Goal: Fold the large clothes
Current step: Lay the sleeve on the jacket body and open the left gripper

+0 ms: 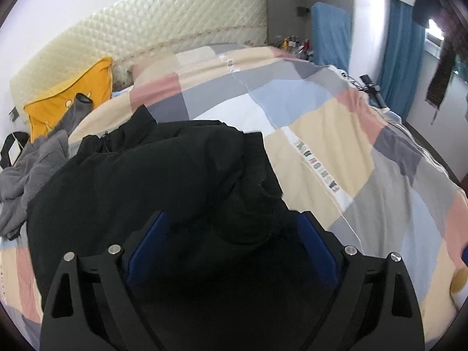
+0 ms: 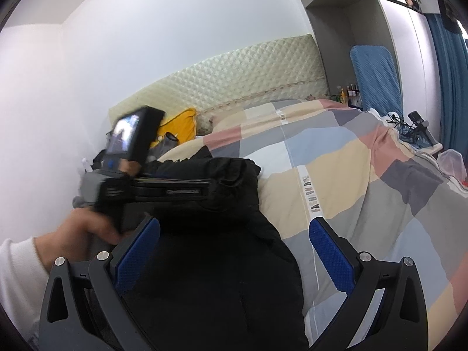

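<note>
A large black garment (image 1: 163, 181) lies bunched on the patchwork quilt (image 1: 336, 134) of a bed. My left gripper (image 1: 231, 219) is open, its blue pads (image 1: 149, 239) on either side of a thick fold of the black cloth. My right gripper (image 2: 234, 228) is open too, low over the near part of the same garment (image 2: 222, 269), blue pads (image 2: 327, 251) spread wide. In the right wrist view the left gripper's body (image 2: 163, 190) lies across the garment's far fold, held by a hand (image 2: 87, 228).
A grey garment (image 1: 26, 172) and a yellow pillow (image 1: 73, 93) lie at the bed's left by the quilted headboard (image 1: 175, 20). A blue padded board (image 2: 377, 79) and small bottles (image 2: 348, 93) stand at the far right. A desk with cables (image 2: 415, 134) flanks the bed.
</note>
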`<state>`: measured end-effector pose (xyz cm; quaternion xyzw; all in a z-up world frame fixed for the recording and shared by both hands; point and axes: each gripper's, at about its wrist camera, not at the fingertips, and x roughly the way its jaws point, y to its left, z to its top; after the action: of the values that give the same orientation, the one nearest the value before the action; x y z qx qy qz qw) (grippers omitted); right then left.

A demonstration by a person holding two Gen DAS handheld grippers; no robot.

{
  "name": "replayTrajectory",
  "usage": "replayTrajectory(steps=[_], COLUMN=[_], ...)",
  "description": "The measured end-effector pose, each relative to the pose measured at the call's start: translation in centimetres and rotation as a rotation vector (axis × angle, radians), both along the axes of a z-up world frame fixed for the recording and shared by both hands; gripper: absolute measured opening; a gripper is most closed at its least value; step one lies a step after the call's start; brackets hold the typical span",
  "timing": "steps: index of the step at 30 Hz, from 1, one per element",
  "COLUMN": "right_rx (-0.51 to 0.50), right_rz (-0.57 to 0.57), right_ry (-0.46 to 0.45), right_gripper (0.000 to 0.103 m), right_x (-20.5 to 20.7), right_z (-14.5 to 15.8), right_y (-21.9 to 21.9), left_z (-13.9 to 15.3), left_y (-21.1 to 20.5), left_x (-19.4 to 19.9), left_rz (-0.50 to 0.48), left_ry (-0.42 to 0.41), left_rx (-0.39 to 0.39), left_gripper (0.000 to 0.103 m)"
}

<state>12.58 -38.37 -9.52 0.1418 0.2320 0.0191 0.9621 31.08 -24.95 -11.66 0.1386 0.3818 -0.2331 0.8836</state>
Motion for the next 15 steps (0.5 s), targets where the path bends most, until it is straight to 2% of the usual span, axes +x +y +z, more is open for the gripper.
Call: replayTrajectory(steps=[3,6,9,15], right_rx=[-0.009,-0.007,-0.007,-0.083], right_rz=[0.008,0.025,0.055,0.113], right_ry=[0.0,0.024,0.06,0.151], right_gripper=[0.103,0.103,0.103,0.103], right_x=[0.2,1.0,2.4,6.8], right_z=[0.0,-0.3,-0.7,-1.5], right_y=[0.3,0.7,1.5,3.6], left_z=[0.9,1.1,0.5,-1.8], left_y=[3.2,6.8,11.6,22.6], left_x=[-0.8,-1.2,-0.9,0.9], left_rz=[0.031,0.079,0.153,0.369], left_ry=[0.01,-0.01,-0.029,-0.043], left_rx=[-0.045,-0.052,-0.028,0.07], left_gripper=[0.091,0.091,0.091,0.091])
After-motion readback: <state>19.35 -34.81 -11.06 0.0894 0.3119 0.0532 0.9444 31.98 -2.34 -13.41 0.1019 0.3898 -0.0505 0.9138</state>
